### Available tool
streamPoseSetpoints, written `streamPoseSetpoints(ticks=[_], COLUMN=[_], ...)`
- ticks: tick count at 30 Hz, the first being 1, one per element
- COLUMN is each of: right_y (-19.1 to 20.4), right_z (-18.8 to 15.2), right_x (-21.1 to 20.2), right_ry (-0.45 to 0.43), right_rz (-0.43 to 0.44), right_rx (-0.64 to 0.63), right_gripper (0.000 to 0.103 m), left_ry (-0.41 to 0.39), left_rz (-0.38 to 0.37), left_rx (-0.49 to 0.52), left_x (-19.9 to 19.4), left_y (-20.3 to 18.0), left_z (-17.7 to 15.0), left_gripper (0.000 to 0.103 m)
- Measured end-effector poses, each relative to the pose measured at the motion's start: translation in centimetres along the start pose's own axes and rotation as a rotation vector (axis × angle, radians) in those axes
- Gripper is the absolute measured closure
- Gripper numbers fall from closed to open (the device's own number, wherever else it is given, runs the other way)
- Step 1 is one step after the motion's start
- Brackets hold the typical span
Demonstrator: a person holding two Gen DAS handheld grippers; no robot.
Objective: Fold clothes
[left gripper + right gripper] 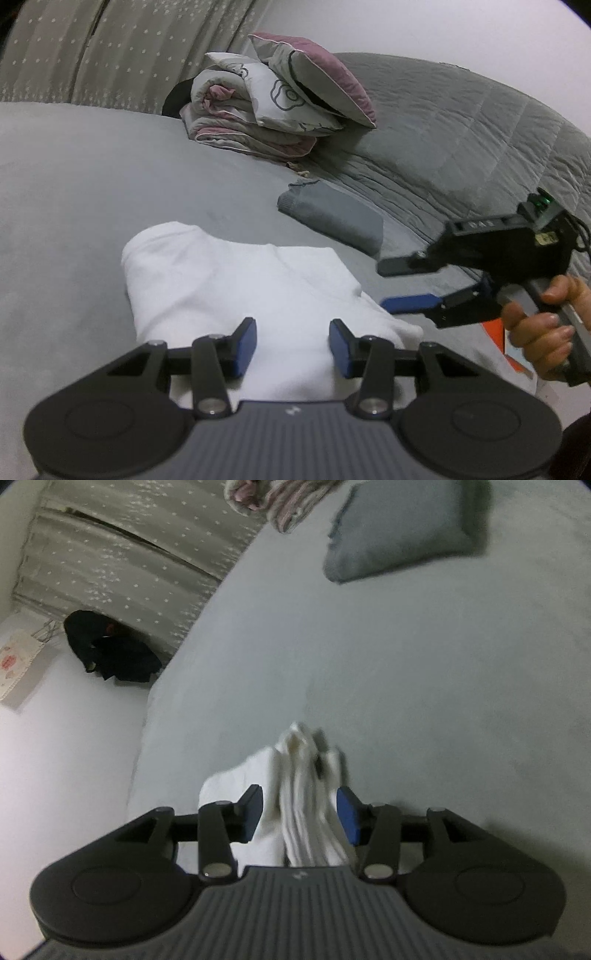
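left tool (pixel 292 347) open over white garment (pixel 236 280) on grey bed (pixel 74 192); right tool (pixel 402 284) open beside.

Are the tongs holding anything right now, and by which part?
Nothing looks held. The left tongs stand open over the folded white fabric garment; the right tongs are open too, its bunched edge loose between them.

A white garment (pixel 236 280) is seen on a plain grey bedsheet (pixel 92 184), a grey-blue folded cloth (pixel 332 214) beside a grey quilted cover (pixel 461 129), a white-and-mauve flower-printed duvet (pixel 266 103), and blue pads (pixel 245 343) on black fingers.
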State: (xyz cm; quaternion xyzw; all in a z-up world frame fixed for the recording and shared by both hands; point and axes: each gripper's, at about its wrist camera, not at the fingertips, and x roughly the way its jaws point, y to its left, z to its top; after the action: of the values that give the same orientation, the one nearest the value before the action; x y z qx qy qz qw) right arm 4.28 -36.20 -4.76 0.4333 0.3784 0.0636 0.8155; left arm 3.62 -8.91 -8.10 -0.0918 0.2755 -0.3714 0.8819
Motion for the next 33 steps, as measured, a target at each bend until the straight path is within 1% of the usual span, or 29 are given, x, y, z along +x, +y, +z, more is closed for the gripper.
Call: streamPoseSetpoints(ticks=[2,7,10,12,14,16,19,20,23,24,25,26,27,31,33], right_y=[0.0,0.5,0.8,0.8,0.9,1.2,2.0,2.3,3.0,3.2,3.5,3.8,3.8,3.4,3.4], right_z=[-0.4,-2.0,-3.6,-4.8,-6.0,-7.1,-8.3,-8.6,-9.7,-10.0,-10.3,-10.6,-10.4,-9.3,-8.8], right_x=[-0.4,-1.0,-0.9,-0.8,-0.6,-0.3,0.8,1.2,2.6,3.0,3.4,3.8,4.0,4.4,4.1], right_ry=[0.004,0.042,0.081,0.101,0.118,0.128,0.111,0.104,0.065,0.039,0.012,-0.015,-0.028,-0.059,-0.102], right_rz=[-0.023,-0.088,-0.104,-0.094,-0.078,-0.064,-0.072,-0.076,-0.098,-0.118,-0.141,-0.165,-0.177,-0.218,-0.291], right_rx=[-0.027,-0.161,-0.24,-0.287,-0.334,-0.381,-0.441,-0.461,-0.531,-0.581,-0.634,-0.686,-0.702,-0.716,-0.748], right_gripper=[0.054,0.054,0.054,0.054,0.06,0.068,0.074,0.074,0.076,0.084,0.089,0.092,0.101,0.103,0.103], left_ry=[0.0,0.005,0.009,0.012,0.014,0.008,-0.012,-0.019,0.006,0.012,0.018,0.022,0.025,0.026,0.024], left_rz=[0.0,-0.008,-0.011,-0.008,-0.006,-0.014,-0.037,-0.044,-0.051,-0.046,-0.039,-0.036,-0.033,-0.033,-0.029], left_rx=[0.011,-0.013,-0.034,-0.046,-0.059,-0.077,-0.106,-0.116,-0.136,-0.13,-0.119,-0.111,-0.103,-0.096,-0.079], left_x=[0.2,0.3,0.4,0.4,0.5,0.5,0.5,0.5,1.8,2.1,2.5,2.7,2.8,3.0,3.1], left_y=[-0.1,0.2,0.3,0.3,0.3,0.2,0.2,0.2,0.1,0.0,-0.2,-0.3,-0.4,-0.4,-0.5], left_z=[0.0,0.1,0.2,0.4,0.7,1.1,1.7,2.0,1.7,1.6,1.4,1.3,1.3,1.1,1.0], left_gripper=[0.059,0.059,0.059,0.059,0.059,0.06,0.06,0.06,0.06,0.06,0.061,0.061,0.061,0.061,0.061])
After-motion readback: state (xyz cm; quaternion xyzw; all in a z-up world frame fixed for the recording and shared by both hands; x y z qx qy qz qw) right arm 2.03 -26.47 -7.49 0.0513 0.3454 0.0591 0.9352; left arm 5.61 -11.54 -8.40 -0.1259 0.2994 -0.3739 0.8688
